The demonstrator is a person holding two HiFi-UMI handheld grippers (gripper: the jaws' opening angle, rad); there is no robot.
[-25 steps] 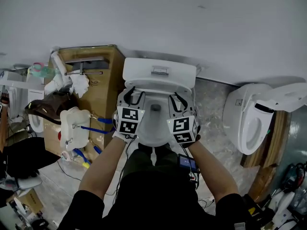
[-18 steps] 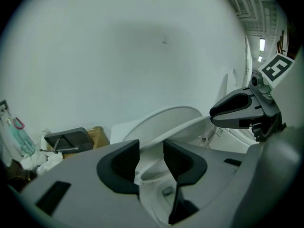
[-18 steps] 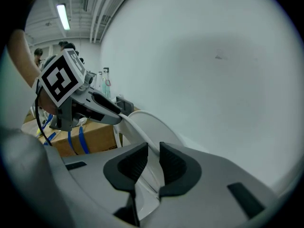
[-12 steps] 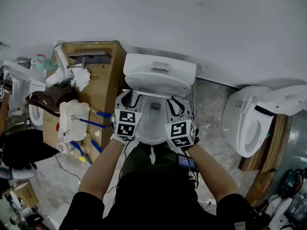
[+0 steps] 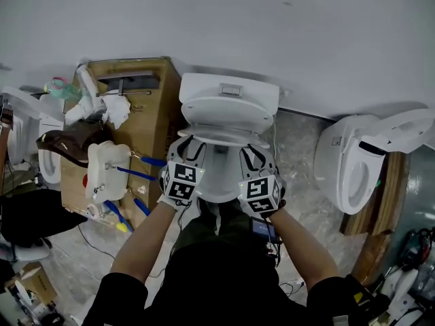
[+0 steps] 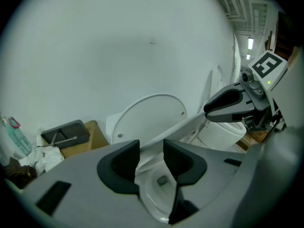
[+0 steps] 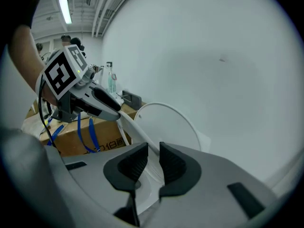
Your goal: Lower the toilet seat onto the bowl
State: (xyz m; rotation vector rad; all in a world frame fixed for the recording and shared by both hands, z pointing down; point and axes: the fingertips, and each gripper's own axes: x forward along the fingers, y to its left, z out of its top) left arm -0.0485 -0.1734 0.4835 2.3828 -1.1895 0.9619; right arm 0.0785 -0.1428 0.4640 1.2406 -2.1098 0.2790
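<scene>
A white toilet stands against the wall, its tank (image 5: 230,90) behind and its lid (image 5: 228,121) upright. The seat ring (image 5: 219,140) is tilted partway between lid and bowl (image 5: 219,182). My left gripper (image 5: 192,148) is shut on the ring's left side and my right gripper (image 5: 251,153) on its right side. In the left gripper view the seat's rim (image 6: 190,125) runs between the jaws of the left gripper (image 6: 151,163), with the lid (image 6: 152,115) behind. In the right gripper view the rim (image 7: 133,132) passes between the jaws of the right gripper (image 7: 153,163).
A cardboard box (image 5: 146,124) with plumbing parts, rags and blue straps stands close on the left. A second toilet (image 5: 353,172) with raised lid is on the right. A small device (image 5: 262,229) lies on the floor by my legs.
Both grippers have come toward me together, and the seat ring has swung forward off the upright lid.
</scene>
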